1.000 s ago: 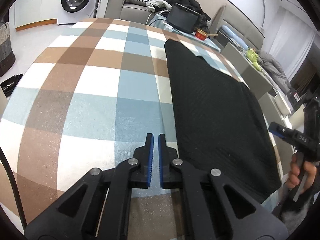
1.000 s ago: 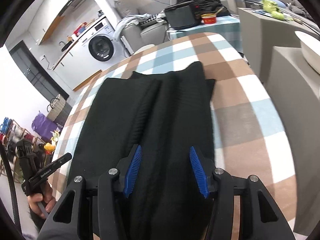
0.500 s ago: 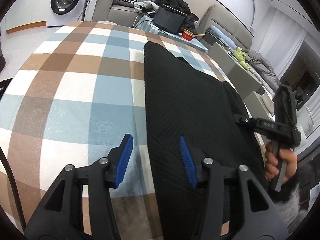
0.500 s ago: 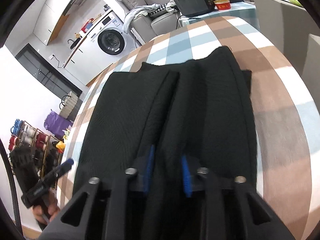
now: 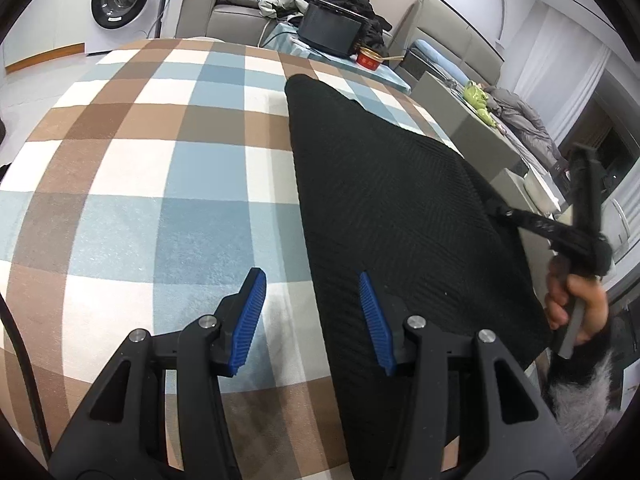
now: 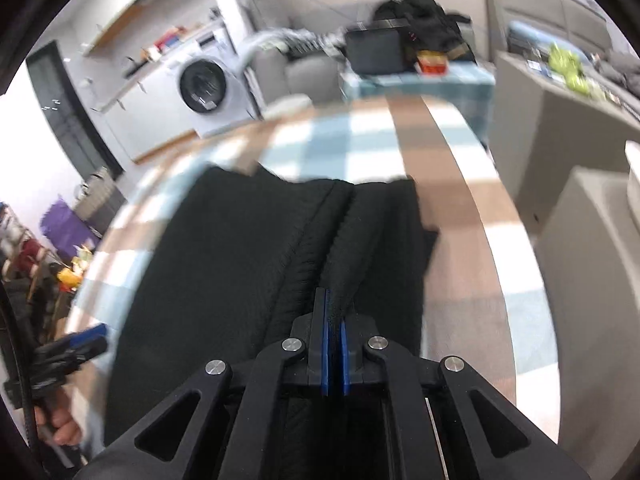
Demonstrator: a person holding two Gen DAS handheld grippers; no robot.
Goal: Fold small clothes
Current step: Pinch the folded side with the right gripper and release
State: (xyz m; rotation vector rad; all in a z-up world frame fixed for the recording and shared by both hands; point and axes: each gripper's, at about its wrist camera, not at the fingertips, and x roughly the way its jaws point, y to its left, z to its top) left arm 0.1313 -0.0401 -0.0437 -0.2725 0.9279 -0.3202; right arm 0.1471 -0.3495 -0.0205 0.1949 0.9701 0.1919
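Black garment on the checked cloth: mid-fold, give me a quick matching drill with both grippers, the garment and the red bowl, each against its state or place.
Things:
1. left gripper
2. right gripper
3. black garment
4. red bowl

States or places:
A. on the far table beside the black box
B. jaws open across the garment's near edge
C. lying on the checked cloth
D. jaws shut, pinching a fold of fabric

Pairs: 1-B, 2-D, 3-C, 4-A

Blk grippers [image 5: 310, 312], blue ribbed pads, silver screws.
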